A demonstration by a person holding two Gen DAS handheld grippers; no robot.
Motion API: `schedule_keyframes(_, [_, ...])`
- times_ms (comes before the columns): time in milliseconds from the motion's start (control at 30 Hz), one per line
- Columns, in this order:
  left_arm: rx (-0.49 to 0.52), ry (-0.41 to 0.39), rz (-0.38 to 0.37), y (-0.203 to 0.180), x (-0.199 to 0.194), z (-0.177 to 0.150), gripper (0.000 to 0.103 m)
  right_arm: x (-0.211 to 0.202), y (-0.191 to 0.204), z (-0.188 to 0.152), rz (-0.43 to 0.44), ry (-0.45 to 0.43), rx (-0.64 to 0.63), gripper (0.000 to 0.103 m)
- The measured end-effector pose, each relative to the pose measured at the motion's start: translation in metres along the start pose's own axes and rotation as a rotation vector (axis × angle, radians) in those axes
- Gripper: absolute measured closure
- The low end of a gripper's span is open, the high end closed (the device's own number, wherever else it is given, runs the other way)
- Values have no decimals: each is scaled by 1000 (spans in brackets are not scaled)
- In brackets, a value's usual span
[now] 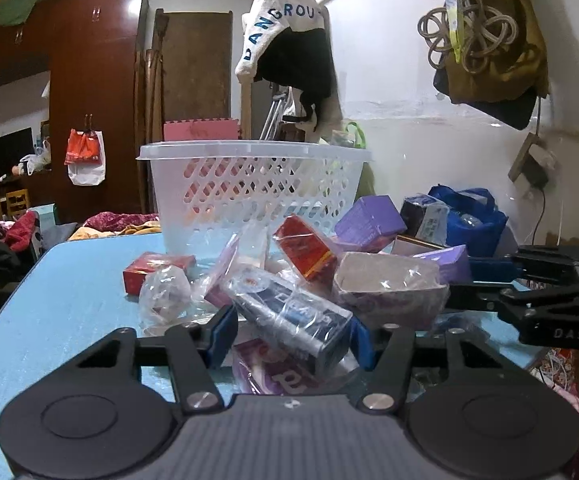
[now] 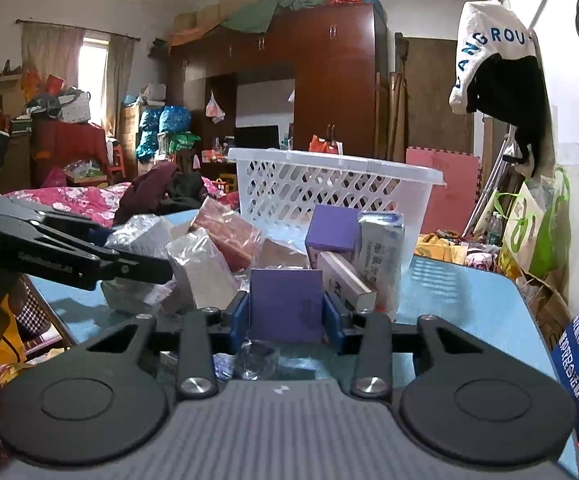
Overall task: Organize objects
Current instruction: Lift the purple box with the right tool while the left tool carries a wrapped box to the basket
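Box, dark blue, wrapped, lies diagonally between left jaws.

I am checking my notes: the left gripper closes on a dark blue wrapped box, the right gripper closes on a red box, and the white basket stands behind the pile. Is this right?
Not quite. The right gripper closes on a purple box, not red, as the right wrist view shows. The left gripper on the dark blue wrapped box and the white basket behind the pile are right.
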State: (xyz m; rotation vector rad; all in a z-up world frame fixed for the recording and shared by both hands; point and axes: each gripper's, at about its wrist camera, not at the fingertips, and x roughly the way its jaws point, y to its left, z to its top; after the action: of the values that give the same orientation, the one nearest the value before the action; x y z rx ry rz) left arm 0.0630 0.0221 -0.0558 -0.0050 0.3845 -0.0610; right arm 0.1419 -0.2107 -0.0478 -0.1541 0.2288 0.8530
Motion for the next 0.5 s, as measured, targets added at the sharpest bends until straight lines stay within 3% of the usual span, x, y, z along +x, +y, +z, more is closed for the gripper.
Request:
schedule_keyframes(67, [8, -11, 13, 0, 0, -1, 43, -1, -1, 1, 4, -8, 7, 60])
schedule_keyframes(100, [6, -20, 19, 0, -1, -1, 53, -1, -2, 2, 5, -12, 12, 60])
schedule_keyframes(133, [-1, -27, 17, 1, -3, -1, 55, -2, -3, 2, 3, -15, 16, 60])
schedule_keyframes(500, [-4, -99, 49, 8, -9, 2, 55, -11, -12, 11, 22, -56, 54, 61])
